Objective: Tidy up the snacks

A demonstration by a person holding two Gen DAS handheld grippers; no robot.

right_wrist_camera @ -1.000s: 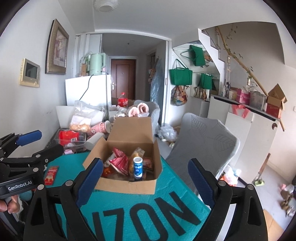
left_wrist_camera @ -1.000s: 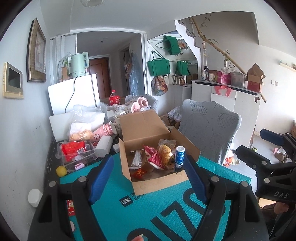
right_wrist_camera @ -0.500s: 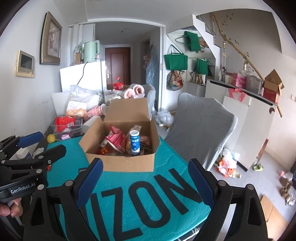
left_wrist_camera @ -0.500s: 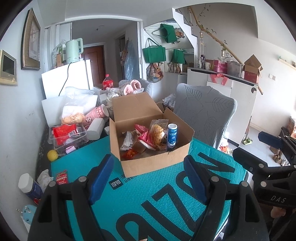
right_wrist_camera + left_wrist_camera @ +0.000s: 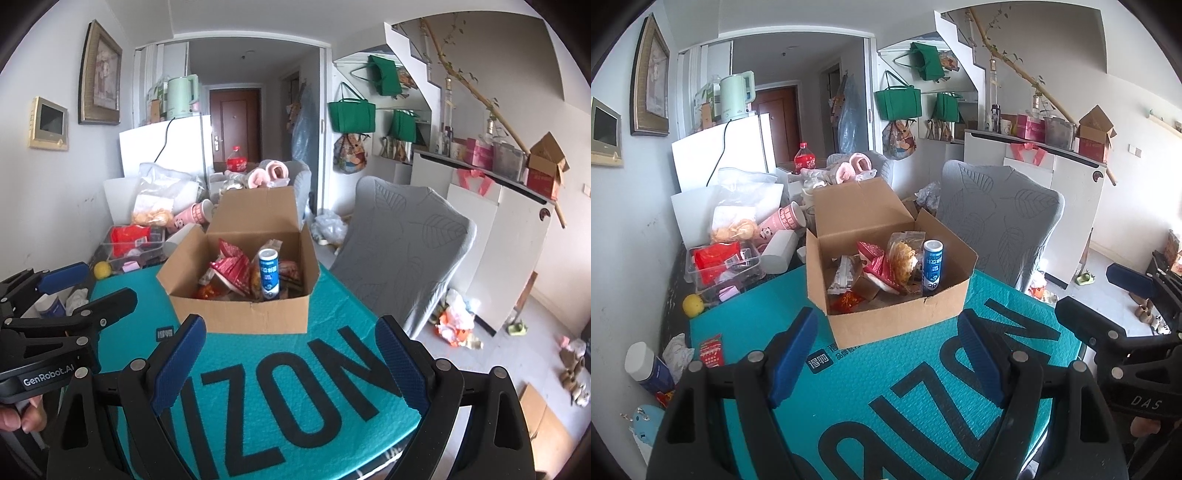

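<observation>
Cardboard box (image 5: 886, 325), brown, flaps open, sits mid-desk on teal bubble mailer (image 5: 923, 387) printed with black letters. Inside we see blue-and-white cylindrical can (image 5: 932, 266) standing upright at box's right side, red snack packets (image 5: 877, 266) and clear bag of yellow crisps (image 5: 903, 254) just beside it. Left claw (image 5: 886, 362) wide open, empty, near box front. Right claw (image 5: 291, 365) likewise wide open, holding nothing. Clear plastic tray (image 5: 720, 269) lies left of box.

Snack-filled box (image 5: 886, 284) on mat (image 5: 923, 387), chair (image 5: 1001, 229) behind-right.
</observation>
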